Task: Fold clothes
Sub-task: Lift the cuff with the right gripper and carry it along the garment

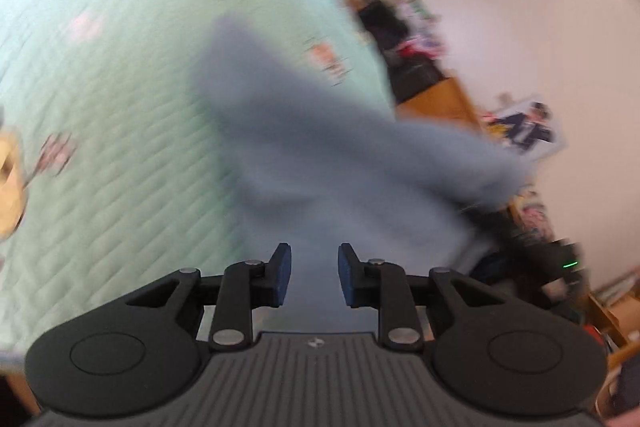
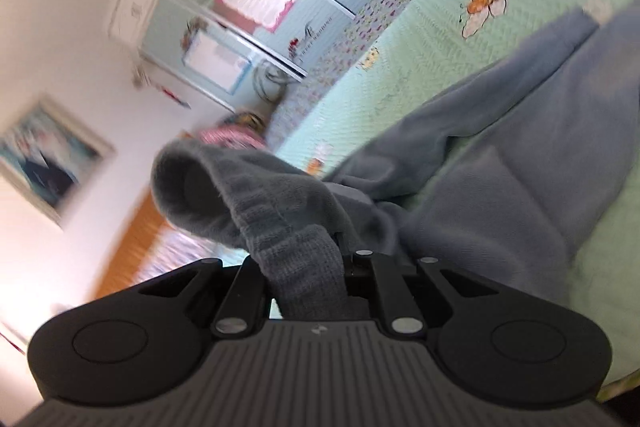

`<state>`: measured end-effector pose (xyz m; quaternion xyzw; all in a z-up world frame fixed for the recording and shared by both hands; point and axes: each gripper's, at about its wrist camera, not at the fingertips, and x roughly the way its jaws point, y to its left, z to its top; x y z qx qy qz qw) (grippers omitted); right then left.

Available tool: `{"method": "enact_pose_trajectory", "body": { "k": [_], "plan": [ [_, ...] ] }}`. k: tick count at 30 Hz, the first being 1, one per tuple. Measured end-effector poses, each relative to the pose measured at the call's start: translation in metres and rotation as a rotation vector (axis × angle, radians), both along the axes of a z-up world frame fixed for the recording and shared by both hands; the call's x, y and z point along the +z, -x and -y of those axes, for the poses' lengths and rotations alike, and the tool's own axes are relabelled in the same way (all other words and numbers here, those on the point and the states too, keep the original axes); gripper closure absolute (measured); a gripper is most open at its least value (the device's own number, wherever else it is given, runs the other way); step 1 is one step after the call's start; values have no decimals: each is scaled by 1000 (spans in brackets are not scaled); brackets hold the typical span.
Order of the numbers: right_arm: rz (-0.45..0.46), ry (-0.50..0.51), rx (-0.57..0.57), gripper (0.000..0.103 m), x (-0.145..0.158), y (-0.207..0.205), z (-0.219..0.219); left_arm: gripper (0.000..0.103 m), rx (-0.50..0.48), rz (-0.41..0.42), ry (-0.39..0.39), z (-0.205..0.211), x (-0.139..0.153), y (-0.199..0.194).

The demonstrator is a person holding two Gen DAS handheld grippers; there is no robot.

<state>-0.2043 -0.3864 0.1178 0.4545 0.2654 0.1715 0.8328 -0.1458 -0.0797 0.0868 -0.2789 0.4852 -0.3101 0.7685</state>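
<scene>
In the left wrist view, the left gripper (image 1: 314, 273) sits at the bottom centre of the frame with its two blue-padded fingers (image 1: 283, 273) standing a little apart. The blue-grey garment (image 1: 320, 147) shows between and behind the pads, but the pads do not press on it; a clear gap lies on each side. The garment runs from the gripper up through the middle of the frame, with one limb stretching toward the right edge. The whole view is blurred. Under the garment lies a mint-green quilted bedspread (image 1: 100, 87) with small flower patches, filling the left half of the frame. In the upper right are a white wall (image 1: 540, 39) and a cluttered wooden shelf, too blurred to read.

In the right wrist view, the right gripper (image 2: 310, 279) at the bottom centre is clamped on a ribbed cuff of the same garment (image 2: 500, 195). The knit band passes down between the fingers and hides the pads, and the open end of the sleeve (image 2: 192, 187) bulges up to the left of centre. The rest of the garment spreads over the bedspread (image 2: 460, 39) across the right half of the frame. A bee picture (image 2: 486, 3) is printed on the bedspread in the upper right. A pale cabinet (image 2: 256, 15) with posters stands in the upper left, and a framed picture (image 2: 44, 159) hangs at the left edge.
</scene>
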Motion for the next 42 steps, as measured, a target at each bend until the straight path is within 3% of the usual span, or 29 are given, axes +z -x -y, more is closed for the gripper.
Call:
{"method": "enact_pose_trajectory", "body": {
  "k": [5, 11, 12, 16, 17, 19, 23, 27, 33, 36, 38, 41, 42],
  "plan": [
    [23, -197, -33, 90, 19, -6, 18, 77, -92, -93, -6, 26, -48, 17],
    [69, -344, -7, 90, 58, -21, 13, 77, -318, -12, 49, 121, -60, 37],
    [85, -359, 5, 90, 67, -25, 8, 77, -319, -15, 70, 134, -62, 34],
    [135, -416, 51, 90, 102, -35, -10, 77, -224, -145, 293, 175, -74, 2],
    [140, -417, 61, 90, 111, -36, -12, 77, -189, -152, 315, 181, -73, -7],
    [158, -405, 73, 90, 129, -32, -9, 77, -141, -131, 326, 188, -71, -25],
    [218, -373, 78, 90, 162, -11, 8, 73, -161, -206, 344, 200, -81, -48],
    [274, -371, 101, 90, 175, 11, 17, 73, -176, -252, 349, 225, -86, -63],
    [269, -408, 220, 90, 170, 16, -10, 73, 52, -284, 443, 249, -63, -105],
    [277, -413, 289, 90, 169, 14, -22, 85, 185, -183, 533, 209, -17, -131],
    [327, -431, 334, 90, 172, 18, -21, 87, 286, -11, 527, 162, 29, -141],
    [397, -492, 273, 90, 167, 22, 1, 87, 402, 281, 310, 98, 99, -135],
    [408, -504, 223, 90, 161, 20, 13, 87, 415, 342, 235, 83, 115, -133]
  ]
}}
